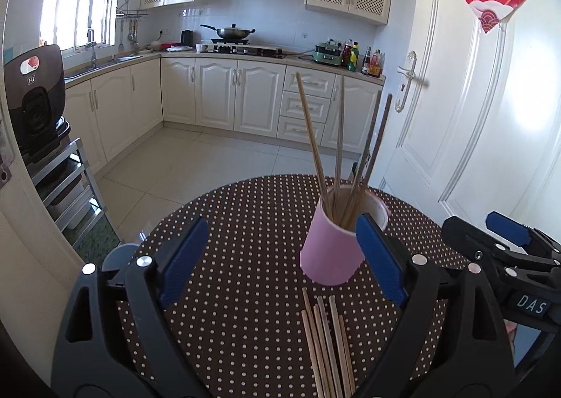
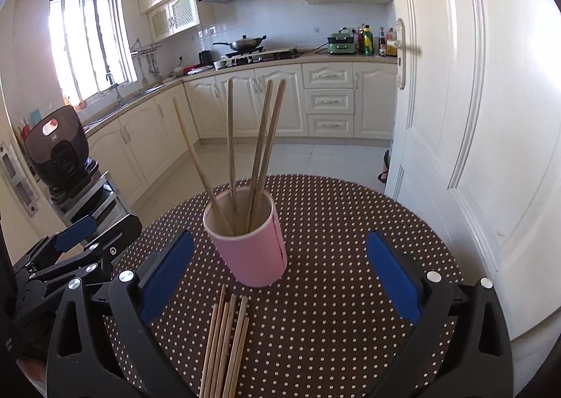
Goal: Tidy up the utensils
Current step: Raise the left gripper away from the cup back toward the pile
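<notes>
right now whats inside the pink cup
Four wooden chopsticks stand in the pink cup, leaning apart against its rim. Their lower ends and the cup's bottom are hidden by its wall.

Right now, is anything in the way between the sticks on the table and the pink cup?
Nothing visible. The loose chopsticks lie just in front of the pink cup on bare dotted tablecloth. Four chopsticks already stand inside, leaving room.

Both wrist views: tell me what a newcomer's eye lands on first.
A pink cup stands mid-table on the brown polka-dot tablecloth, with four chopsticks fanning up out of it. Just in front of it, a loose bundle of chopsticks lies flat, with both grippers open and empty.
</notes>
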The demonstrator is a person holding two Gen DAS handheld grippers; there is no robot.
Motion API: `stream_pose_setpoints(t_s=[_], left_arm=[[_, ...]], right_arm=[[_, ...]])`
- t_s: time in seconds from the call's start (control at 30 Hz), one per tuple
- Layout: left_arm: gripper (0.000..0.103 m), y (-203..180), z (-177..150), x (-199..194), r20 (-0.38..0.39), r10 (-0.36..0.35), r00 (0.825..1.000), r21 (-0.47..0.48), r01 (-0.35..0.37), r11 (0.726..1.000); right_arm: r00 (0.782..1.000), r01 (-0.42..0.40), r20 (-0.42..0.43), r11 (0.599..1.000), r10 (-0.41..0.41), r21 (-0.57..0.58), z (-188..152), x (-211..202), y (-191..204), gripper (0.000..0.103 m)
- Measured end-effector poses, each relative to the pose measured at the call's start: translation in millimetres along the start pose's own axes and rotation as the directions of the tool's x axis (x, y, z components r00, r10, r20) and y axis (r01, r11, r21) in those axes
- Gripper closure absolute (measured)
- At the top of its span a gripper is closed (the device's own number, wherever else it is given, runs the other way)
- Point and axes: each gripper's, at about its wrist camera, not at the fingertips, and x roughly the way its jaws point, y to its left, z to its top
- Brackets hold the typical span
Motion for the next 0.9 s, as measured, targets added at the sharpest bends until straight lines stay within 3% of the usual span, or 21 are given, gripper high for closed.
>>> stream_pose_setpoints(t_s=[0.3,0.43,0.57,0.9], left_arm=[[0.018,0,-29,10,-0.097,0.014,0.995,0.055,-0.009,0.998],[0.018,6,-40,17,-0.144,0.021,0.989,0.049,-0.014,0.999],[0.018,10,-49,25,-0.203,0.016,0.979,0.045,-0.007,0.999],[0.018,19,-62,33,-0.316,0.032,0.948,0.082,-0.006,0.997]], right_arm=[[0.980,-0.043,-0.189,0.997,0.054,0.060,-27,22,-10,0.008],[0.969,-0.032,-0.243,0.999,0.037,0.025,-39,26,-10,0.008],[0.945,-0.042,-0.326,0.999,0.036,-0.010,-50,35,-9,0.008],[0.898,-0.057,-0.440,0.991,-0.002,-0.120,-68,49,4,0.008]])
